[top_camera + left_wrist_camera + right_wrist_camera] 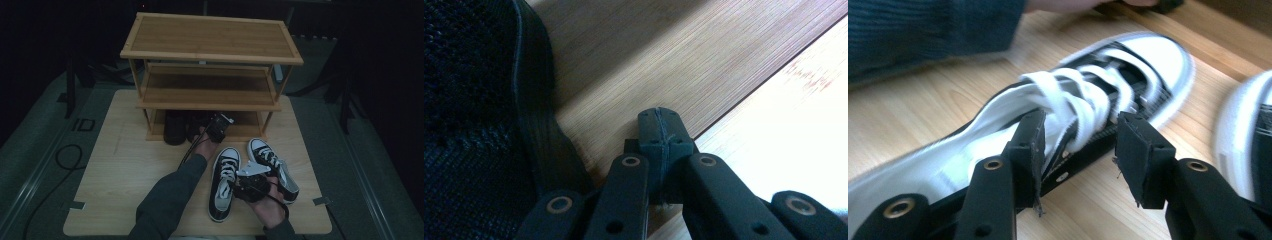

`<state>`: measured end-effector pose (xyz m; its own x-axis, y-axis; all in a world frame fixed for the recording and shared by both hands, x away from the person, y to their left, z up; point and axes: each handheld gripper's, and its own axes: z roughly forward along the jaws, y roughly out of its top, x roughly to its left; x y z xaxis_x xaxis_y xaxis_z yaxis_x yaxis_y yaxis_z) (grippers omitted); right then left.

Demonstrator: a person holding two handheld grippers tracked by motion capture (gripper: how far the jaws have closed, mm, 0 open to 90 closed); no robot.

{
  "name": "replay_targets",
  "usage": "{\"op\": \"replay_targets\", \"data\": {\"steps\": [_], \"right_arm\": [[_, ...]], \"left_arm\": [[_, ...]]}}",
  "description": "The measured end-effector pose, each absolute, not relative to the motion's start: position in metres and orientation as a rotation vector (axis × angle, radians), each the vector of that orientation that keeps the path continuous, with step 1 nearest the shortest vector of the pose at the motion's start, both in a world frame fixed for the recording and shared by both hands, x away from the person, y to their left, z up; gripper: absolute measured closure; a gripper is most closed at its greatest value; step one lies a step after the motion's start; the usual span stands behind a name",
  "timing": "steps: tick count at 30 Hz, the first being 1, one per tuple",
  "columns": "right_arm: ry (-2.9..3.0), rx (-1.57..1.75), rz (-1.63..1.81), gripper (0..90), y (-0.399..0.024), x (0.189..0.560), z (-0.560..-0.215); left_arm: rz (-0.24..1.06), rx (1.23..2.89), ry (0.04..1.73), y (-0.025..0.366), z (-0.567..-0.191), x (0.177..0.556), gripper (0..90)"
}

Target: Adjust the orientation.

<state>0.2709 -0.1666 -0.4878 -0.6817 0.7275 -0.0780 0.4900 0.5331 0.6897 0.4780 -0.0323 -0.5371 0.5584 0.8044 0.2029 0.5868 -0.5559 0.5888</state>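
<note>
A pair of black-and-white sneakers lies on the wooden board in front of a shoe rack [210, 55]. My right gripper [236, 185] is between them and open; in the right gripper view its jaws [1083, 150] straddle the side wall of the left sneaker [224, 185] [1108, 95] beside the white laces, one pad inside and one outside with a gap. The right sneaker [272, 167] [1248, 135] lies beside it. My left gripper [220, 124] [659, 132] is shut on nothing, low at the rack's bottom shelf [664, 60], next to a black shoe [175, 127] [474, 100].
The three-shelf rack stands at the far side of the board [115, 180]. A second dark shoe [196, 125] sits on the bottom shelf. The person's sleeve [170, 200] [923, 30] crosses the board's middle. A black cable [67, 157] loops on the floor at the left.
</note>
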Motion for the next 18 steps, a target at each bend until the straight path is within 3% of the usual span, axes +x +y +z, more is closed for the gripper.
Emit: {"op": "replay_targets", "data": {"steps": [8, 18], "right_arm": [[2.373, 1.074, 0.902, 57.5, -0.191, 0.274, -0.487], [2.483, 1.07, 0.822, 74.9, -0.192, 0.277, -0.5]], "left_arm": [[0.636, 2.338, 1.122, -0.032, -0.537, 0.478, 89.9], [0.635, 2.339, 1.123, -0.032, -0.537, 0.478, 89.9]]}}
